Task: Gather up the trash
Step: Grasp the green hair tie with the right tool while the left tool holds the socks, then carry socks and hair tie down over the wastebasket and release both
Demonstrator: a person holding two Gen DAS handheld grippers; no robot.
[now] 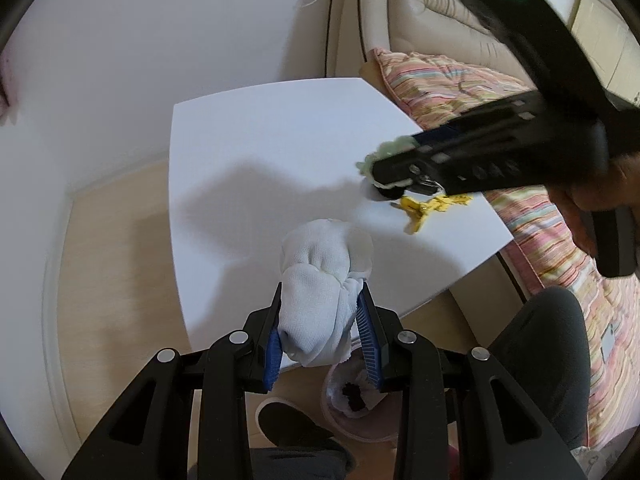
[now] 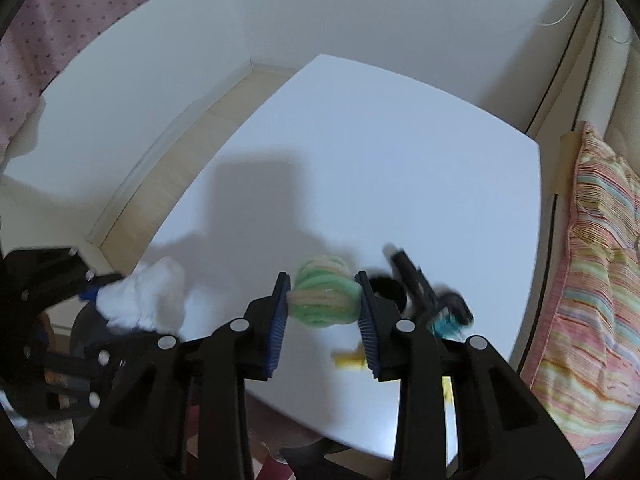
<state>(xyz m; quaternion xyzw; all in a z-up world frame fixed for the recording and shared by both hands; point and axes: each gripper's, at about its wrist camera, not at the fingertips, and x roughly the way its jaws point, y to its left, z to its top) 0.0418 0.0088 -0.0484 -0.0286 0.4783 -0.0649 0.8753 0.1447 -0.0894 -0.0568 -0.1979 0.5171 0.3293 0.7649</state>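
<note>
We see the left tool (image 1: 320, 320) clamped on a bundle of white mesh cloth (image 1: 316, 280), its blue pads (image 1: 366, 328) pressing on either side; the bundle juts forward over the near edge of the white surface (image 1: 280, 140). Below it, on the wooden floor (image 1: 120, 248), stands a pink bin (image 1: 352, 412) with something dark inside, just beside a dark shoe (image 1: 292, 424).

The right tool (image 2: 323, 300) has closed on a ball of green and peach yarn (image 2: 324, 298), which fills the narrow gap between its two pads, so we read it as gripped. In the left wrist view the same tool (image 1: 376, 164) reaches in from the right, the pale green fuzz (image 1: 394, 148) showing at its tip above the surface, and a hand (image 1: 592, 200) holds its handle.

Just beneath that tip lies a yellow peel (image 1: 430, 206), flat on the surface near the right-hand edge; in the right wrist view a blurred yellow scrap (image 2: 348, 360) shows beside the right finger. Further right in that view lies a dark object with a teal part (image 2: 432, 300), too blurred for us to name.

A striped pink cushion (image 2: 592, 260) rests on a cream sofa (image 1: 420, 12) alongside the surface
</note>
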